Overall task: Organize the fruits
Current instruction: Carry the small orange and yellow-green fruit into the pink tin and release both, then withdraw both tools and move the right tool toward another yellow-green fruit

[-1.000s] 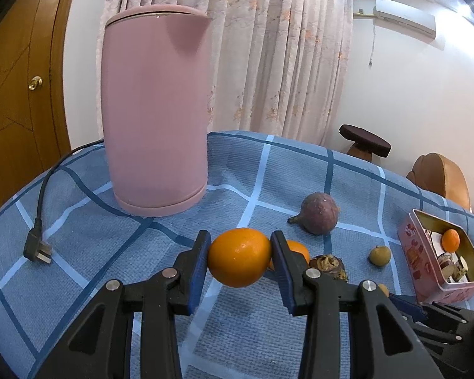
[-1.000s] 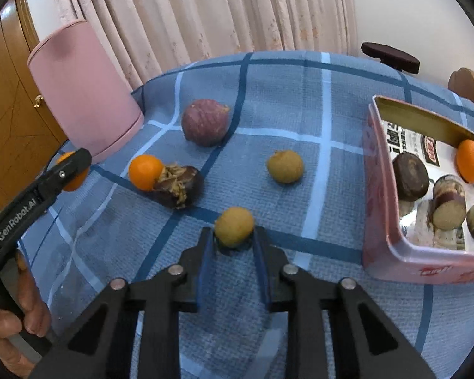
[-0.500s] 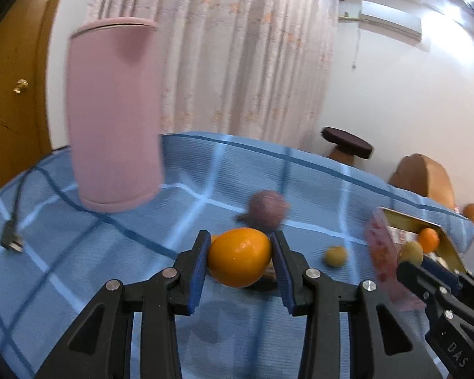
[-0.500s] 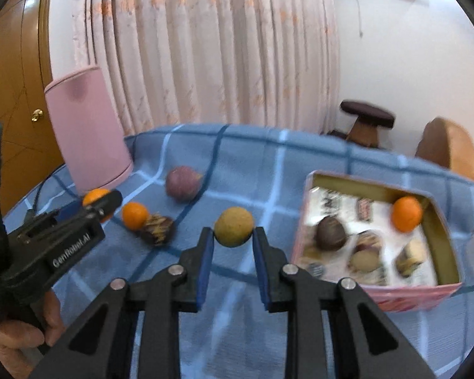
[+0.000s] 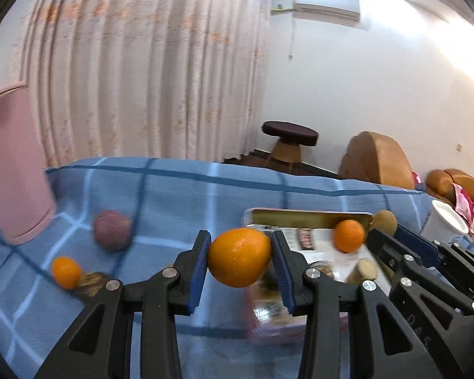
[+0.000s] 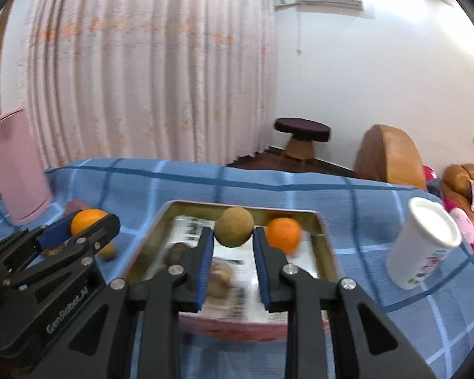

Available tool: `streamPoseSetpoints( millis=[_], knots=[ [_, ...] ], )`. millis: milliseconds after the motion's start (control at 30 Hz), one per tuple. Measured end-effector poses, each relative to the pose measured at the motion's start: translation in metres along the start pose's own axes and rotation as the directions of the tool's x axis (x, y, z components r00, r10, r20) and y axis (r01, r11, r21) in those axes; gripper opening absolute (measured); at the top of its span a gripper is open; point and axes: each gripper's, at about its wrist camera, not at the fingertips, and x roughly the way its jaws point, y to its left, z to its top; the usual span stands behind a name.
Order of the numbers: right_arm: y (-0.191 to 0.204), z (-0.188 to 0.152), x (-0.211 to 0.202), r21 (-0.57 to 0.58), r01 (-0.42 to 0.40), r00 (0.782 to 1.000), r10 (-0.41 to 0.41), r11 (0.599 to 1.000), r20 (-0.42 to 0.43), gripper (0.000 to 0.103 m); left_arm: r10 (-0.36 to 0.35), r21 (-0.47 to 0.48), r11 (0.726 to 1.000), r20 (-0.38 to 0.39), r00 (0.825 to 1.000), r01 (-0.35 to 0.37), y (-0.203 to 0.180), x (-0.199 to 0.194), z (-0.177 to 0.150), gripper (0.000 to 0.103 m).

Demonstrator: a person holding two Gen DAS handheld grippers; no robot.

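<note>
Both fruits now lifted off the worktop (image 5: pixel 180 195) and carried over to the tin (image 6: pixel 161 221), where a second ago they sat low on the cloth; drop-off looks next. My left gripper (image 5: pixel 240 260) has its fingers pinching the orange (image 5: pixel 239 256), near the tin's left edge; my right gripper (image 6: pixel 232 241) pinches the brown fruit (image 6: pixel 234 226) above the tin. Tin holds a small orange (image 6: pixel 283 234), darker fruits blurred; purple fruit (image 5: pixel 112 230) and small tangerine (image 5: pixel 65 272) remain on the cloth; white cup (image 6: pixel 423 243) stands right of the tin.
</note>
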Motion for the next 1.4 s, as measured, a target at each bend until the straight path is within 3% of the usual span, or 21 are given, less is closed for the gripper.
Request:
streamPoseSetpoints(
  millis=[133, 333, 533, 867, 933, 967, 1000, 1033, 1067, 1133, 1267, 1400],
  knots=[
    [-0.026, 0.001, 0.009, 0.04, 0.031, 0.999, -0.03, 0.999, -0.024, 0.028, -0.019, 0.025, 1.0, -0.026, 0.999, 0.02, -0.023, 0.016, 0.0, 0.041],
    [-0.043, -0.001, 0.029, 0.086, 0.009, 0.996, -0.002, 0.996, -0.085, 0.028, -0.013, 0.055, 0.998, -0.063, 0.998, 0.017, -0.046, 0.033, -0.002, 0.041],
    [-0.049, -0.005, 0.036, 0.121, -0.03, 0.992, 0.044, 0.992, -0.116, 0.028, -0.008, 0.066, 0.998, -0.099, 0.995, 0.015, -0.046, 0.042, -0.009, 0.041],
    [-0.057, -0.009, 0.035, 0.198, -0.142, 0.982, 0.164, 0.97, -0.097, 0.03, 0.008, 0.069, 0.998, -0.084, 0.996, -0.002, -0.043, 0.039, -0.011, 0.041],
    [-0.06, -0.007, 0.033, 0.225, -0.15, 0.982, 0.171, 0.963, -0.08, 0.037, 0.008, 0.063, 0.998, -0.079, 0.997, -0.003, -0.042, 0.037, -0.011, 0.042],
    [-0.064, -0.007, 0.029, 0.244, -0.15, 0.984, 0.168, 0.958, -0.055, 0.052, 0.008, 0.064, 0.998, -0.076, 0.997, -0.003, -0.042, 0.036, -0.011, 0.05],
    [-0.064, -0.006, 0.026, 0.253, -0.148, 0.986, 0.163, 0.956, -0.037, 0.074, 0.004, 0.072, 0.997, -0.073, 0.997, 0.002, -0.043, 0.034, -0.011, 0.057],
    [-0.066, -0.005, 0.02, 0.264, -0.14, 0.989, 0.147, 0.954, -0.005, 0.082, 0.003, 0.08, 0.997, -0.067, 0.998, 0.002, -0.044, 0.032, -0.011, 0.071],
    [-0.068, -0.004, 0.012, 0.268, -0.126, 0.992, 0.122, 0.955, 0.032, 0.09, 0.003, 0.087, 0.996, -0.052, 0.999, 0.001, -0.046, 0.028, -0.011, 0.078],
    [-0.067, -0.001, 0.003, 0.253, -0.1, 0.994, 0.084, 0.962, 0.073, 0.092, 0.003, 0.105, 0.994, -0.019, 1.0, -0.001, -0.05, 0.021, -0.01, 0.079],
    [-0.064, 0.0, -0.007, 0.24, -0.033, 0.993, 0.005, 0.97, 0.119, 0.093, 0.002, 0.115, 0.993, -0.024, 1.0, 0.001, -0.052, 0.021, -0.01, 0.08],
    [-0.07, 0.001, -0.006, 0.26, -0.019, 0.993, -0.011, 0.966, 0.114, 0.097, 0.026, 0.112, 0.993, -0.017, 1.0, -0.024, -0.048, 0.02, -0.01, 0.08]
  ],
)
